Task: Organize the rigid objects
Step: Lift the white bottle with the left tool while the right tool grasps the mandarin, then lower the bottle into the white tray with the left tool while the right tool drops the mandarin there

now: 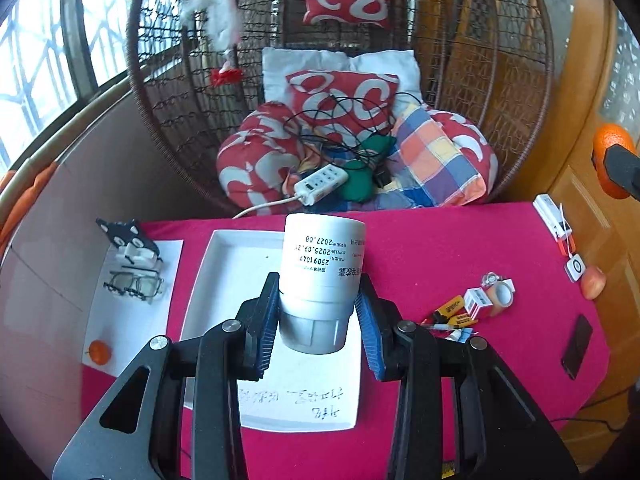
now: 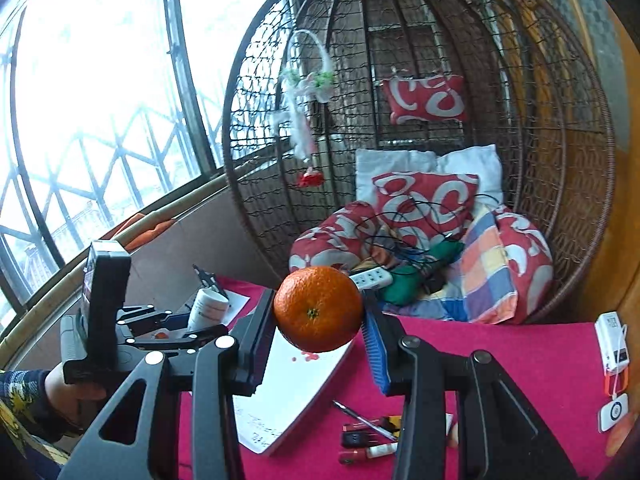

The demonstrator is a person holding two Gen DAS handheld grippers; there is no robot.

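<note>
My left gripper (image 1: 318, 314) is shut on a white bottle (image 1: 322, 260) with a grey cap, held upside down above the white tray (image 1: 212, 280) on the red tablecloth. In the right wrist view my right gripper (image 2: 320, 320) is shut on an orange (image 2: 318, 308), lifted above the tray (image 2: 300, 384). The left gripper (image 2: 188, 326) with the bottle (image 2: 208, 306) shows at the left of that view, held by a hand (image 2: 64, 394). The right gripper with the orange (image 1: 610, 148) shows at the right edge of the left wrist view.
Left of the tray lie glasses (image 1: 134, 284), a black cat-shaped stand (image 1: 124, 234) and a small orange (image 1: 99, 352) on white paper. Pens, tape and small boxes (image 1: 472, 308) lie right of it, beside a phone (image 1: 576, 346) and an apple (image 1: 593, 282). A wicker chair (image 1: 500, 80) stands behind the table.
</note>
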